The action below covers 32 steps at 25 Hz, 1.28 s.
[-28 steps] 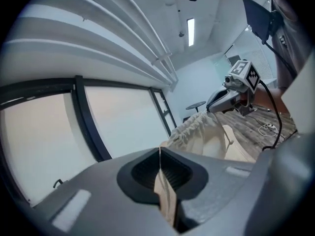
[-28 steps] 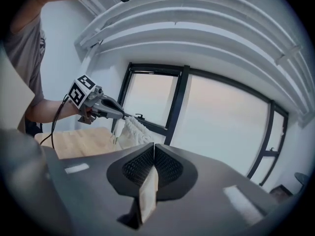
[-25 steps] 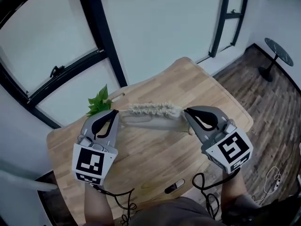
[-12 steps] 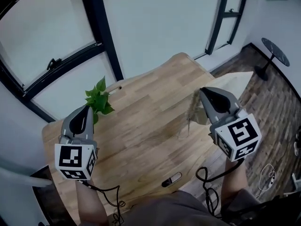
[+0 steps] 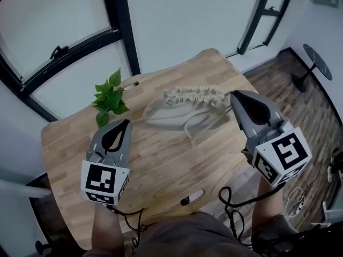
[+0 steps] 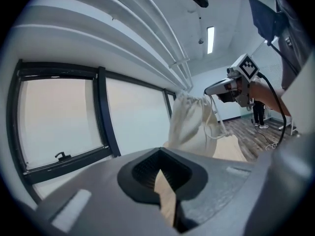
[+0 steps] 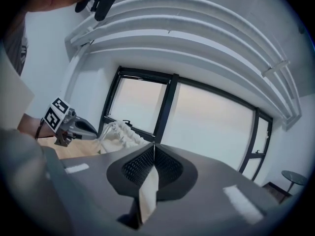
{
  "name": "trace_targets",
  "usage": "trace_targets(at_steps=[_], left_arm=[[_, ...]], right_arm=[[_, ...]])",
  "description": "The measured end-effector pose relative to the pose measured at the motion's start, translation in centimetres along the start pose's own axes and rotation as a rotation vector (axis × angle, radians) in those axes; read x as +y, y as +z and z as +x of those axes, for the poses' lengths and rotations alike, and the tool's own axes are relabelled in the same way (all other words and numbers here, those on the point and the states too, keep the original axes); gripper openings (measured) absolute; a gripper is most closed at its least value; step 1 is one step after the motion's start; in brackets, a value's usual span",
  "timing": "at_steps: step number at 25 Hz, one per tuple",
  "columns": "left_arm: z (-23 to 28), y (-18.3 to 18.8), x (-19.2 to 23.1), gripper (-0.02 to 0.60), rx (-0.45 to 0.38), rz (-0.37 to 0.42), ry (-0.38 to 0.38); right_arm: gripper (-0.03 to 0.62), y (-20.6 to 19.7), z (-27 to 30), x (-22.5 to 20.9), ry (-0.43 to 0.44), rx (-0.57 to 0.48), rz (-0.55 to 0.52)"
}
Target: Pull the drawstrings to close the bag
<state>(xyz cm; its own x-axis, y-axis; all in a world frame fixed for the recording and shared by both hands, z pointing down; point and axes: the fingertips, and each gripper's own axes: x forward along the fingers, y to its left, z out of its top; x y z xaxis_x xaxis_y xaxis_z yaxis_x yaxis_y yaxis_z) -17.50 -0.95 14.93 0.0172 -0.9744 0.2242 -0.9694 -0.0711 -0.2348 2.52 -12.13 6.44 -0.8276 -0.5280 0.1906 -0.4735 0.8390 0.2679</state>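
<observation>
A cream drawstring bag (image 5: 182, 112) sits over the middle of the wooden table (image 5: 161, 165), its gathered top (image 5: 194, 94) on the far side. A slack drawstring loop (image 5: 188, 126) hangs at its near side. My right gripper (image 5: 235, 94) is at the top's right end, shut on a drawstring. The left gripper view shows cords running from the right gripper (image 6: 207, 91) down to the bag (image 6: 189, 124). My left gripper (image 5: 125, 123) is shut, just left of the bag. In the right gripper view a thin cord runs from the left gripper (image 7: 95, 133) to the bag (image 7: 120, 132).
A small green plant (image 5: 110, 98) stands at the table's far left, close to my left gripper. A small pen-like object (image 5: 192, 197) lies near the front edge. Dark window frames lie beyond the table. Wooden floor and a round stool (image 5: 316, 55) are at the right.
The grippers pulled apart and the bag swung over to the right gripper. Now the left gripper has come back in and lower, and the bag spreads between the two again.
</observation>
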Motion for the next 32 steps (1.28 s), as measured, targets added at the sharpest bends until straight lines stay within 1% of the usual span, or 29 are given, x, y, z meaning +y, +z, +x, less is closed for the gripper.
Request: trace_targets(at_steps=[4, 7, 9, 11, 13, 15, 17, 19, 21, 23, 24, 26, 28, 30, 32], left_arm=[[0.3, 0.0, -1.0, 0.003, -0.05, 0.0, -0.011], [0.1, 0.8, -1.6, 0.005, -0.098, -0.026, -0.023], [0.2, 1.2, -2.5, 0.009, -0.119, -0.044, -0.053], [0.5, 1.6, -4.1, 0.031, -0.135, -0.04, -0.107], [0.8, 1.8, -6.1, 0.062, -0.146, -0.027, -0.17], [1.2, 1.7, -7.9, 0.111, -0.152, -0.033, -0.229], [1.7, 1.8, -9.0, 0.171, -0.167, -0.056, -0.278], [1.9, 2.3, -9.3, 0.221, -0.193, -0.101, -0.303], [1.9, 2.6, -8.8, 0.248, -0.203, -0.177, -0.312], [1.4, 3.1, -8.3, 0.279, -0.194, -0.228, -0.321], [1.0, 3.5, -8.2, 0.297, -0.198, -0.236, -0.325], [0.4, 4.4, -8.1, 0.299, -0.213, -0.237, -0.322], [0.4, 4.5, -8.1, 0.302, -0.212, -0.24, -0.322], [0.6, 3.9, -8.1, 0.302, -0.191, -0.236, -0.317], [0.7, 2.8, -7.7, 0.302, -0.153, -0.216, -0.3]], right_arm=[[0.034, 1.7, 0.3, 2.0, 0.045, -0.027, -0.011], [0.035, 2.7, 0.4, 3.0, 0.067, -0.034, -0.018], [0.035, 3.1, 0.4, 3.3, 0.068, -0.03, -0.031], [0.035, 3.2, 0.4, 3.3, 0.06, -0.026, -0.045], [0.035, 3.2, 0.3, 3.2, 0.049, -0.021, -0.053], [0.035, 3.0, 0.1, 3.1, 0.04, -0.019, -0.05], [0.035, 2.9, -0.2, 2.9, 0.035, -0.021, -0.044], [0.035, 3.0, -0.3, 2.8, 0.032, -0.024, -0.044], [0.035, 3.1, -0.3, 2.8, 0.035, -0.029, -0.046], [0.035, 3.1, -0.3, 2.9, 0.029, -0.029, -0.059], [0.035, 3.1, -0.2, 2.8, 0.022, -0.027, -0.07], [0.035, 3.1, 0.0, 2.8, 0.019, -0.025, -0.072], [0.035, 3.1, 0.2, 2.6, 0.019, -0.023, -0.06], [0.035, 3.0, 0.4, 2.5, 0.011, -0.018, -0.069], [0.035, 3.0, 0.4, 2.4, 0.011, -0.021, -0.069]])
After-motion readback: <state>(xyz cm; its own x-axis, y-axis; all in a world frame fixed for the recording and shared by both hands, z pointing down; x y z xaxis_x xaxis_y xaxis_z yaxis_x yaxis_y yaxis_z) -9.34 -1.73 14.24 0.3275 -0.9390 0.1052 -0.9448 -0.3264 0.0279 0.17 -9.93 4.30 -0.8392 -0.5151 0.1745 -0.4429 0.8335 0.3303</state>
